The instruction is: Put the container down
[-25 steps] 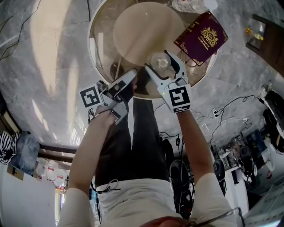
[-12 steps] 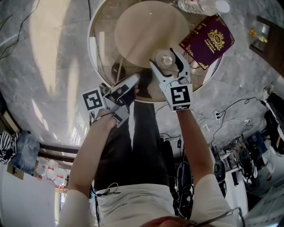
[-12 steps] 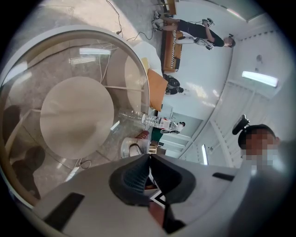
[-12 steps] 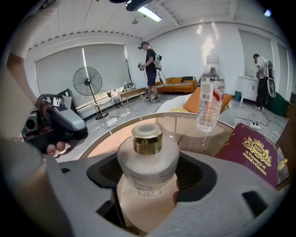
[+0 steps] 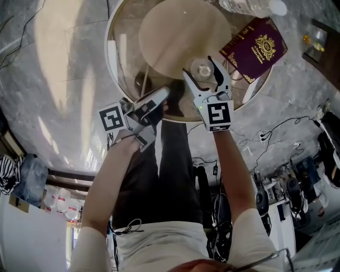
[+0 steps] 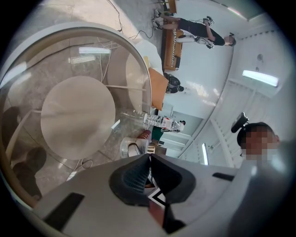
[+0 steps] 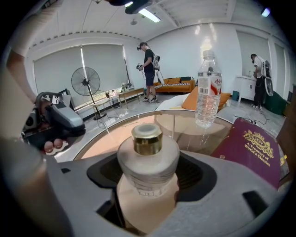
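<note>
The round glass counter [image 5: 109,53] takes up the upper part of the head view, with a pale disc [image 5: 175,32] showing through under its middle. A passport [image 5: 254,47] lies at the right edge, one corner seeming to pass over the rim. A bottle [image 5: 249,6] stands at the far edge.

The left tool [image 5: 163,92] hangs at the near edge, its jaws together with nothing between them. The right tool [image 5: 199,66] reaches in over the near-right part of the glass and is clamped on the container [image 5: 203,69], a frosted jar with a gold cap, held upright.

Over the last second the right tool has sunk toward the glass with the jar, and its grip is unchanged. The set-down looks close but not done. Whether the base already touches the glass I cannot tell, since the jaws hide it.

The passport is near on the jar's right, so that side is tight. The near rim is also close behind the tool. The middle and the whole left half of the counter are bare.
</note>
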A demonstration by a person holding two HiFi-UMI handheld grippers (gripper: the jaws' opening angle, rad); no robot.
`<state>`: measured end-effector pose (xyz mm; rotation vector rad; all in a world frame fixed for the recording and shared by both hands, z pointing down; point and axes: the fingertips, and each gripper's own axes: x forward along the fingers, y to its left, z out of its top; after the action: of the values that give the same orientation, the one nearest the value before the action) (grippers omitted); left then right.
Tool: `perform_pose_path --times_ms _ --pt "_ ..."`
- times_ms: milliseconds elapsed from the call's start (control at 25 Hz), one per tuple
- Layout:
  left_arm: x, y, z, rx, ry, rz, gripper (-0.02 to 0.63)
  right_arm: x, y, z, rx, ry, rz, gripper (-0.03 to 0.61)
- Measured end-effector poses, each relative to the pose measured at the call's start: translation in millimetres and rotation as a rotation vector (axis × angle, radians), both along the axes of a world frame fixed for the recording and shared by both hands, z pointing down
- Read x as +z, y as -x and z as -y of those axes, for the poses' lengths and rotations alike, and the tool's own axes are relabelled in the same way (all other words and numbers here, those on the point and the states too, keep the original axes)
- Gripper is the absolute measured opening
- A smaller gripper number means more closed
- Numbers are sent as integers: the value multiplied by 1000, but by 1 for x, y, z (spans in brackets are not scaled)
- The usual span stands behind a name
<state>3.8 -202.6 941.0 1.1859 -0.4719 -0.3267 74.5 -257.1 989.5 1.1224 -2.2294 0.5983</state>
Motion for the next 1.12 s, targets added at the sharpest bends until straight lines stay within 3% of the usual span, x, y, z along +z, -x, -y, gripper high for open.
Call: perform_pose_path --times_ms 760,1120 --pt "16 -2 -2 14 -6 -14 17 8 -5 0 46 -39 4 334" --pt "18 0 -6 18 8 -9 17 13 -4 -11 15 -46 -70 334"
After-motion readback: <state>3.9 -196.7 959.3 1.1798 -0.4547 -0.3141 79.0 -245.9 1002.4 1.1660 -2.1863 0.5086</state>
